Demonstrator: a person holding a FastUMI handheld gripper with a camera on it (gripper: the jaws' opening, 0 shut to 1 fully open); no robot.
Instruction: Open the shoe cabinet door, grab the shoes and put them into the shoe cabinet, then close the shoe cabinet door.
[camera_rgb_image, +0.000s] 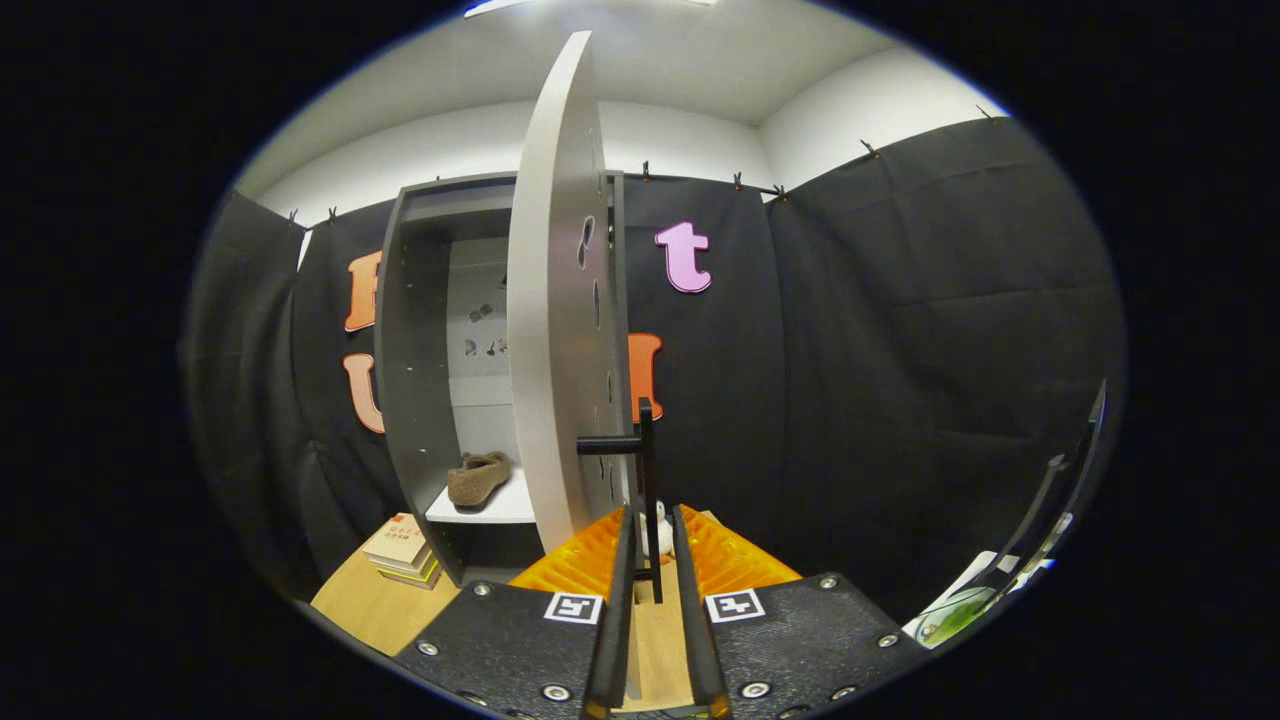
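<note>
Gripper view. The claw stands with its two fingers drawn narrow around the thin black bar handle of the shoe cabinet door; the vertical bar runs down into the slim gap between the fingers, but whether both pads press on it cannot be told. The door is a flat, smooth, pale grey panel seen nearly edge-on, swung open toward the camera, with small dark cut-out slots along its face. A short horizontal bracket joins the handle to the door's edge.

Beyond the fingers and to their left stands the shoe cabinet, a tall box of matte grey board with a paler back panel and a white shelf. One shoe, a brown, soft, fuzzy slipper with a low rounded form, lies on that shelf inside the cabinet, well apart from the claw.

A small white object, too small to identify, shows just ahead of the fingertips. A stack of books rests on the light wooden worktop beside the cabinet's foot.
</note>
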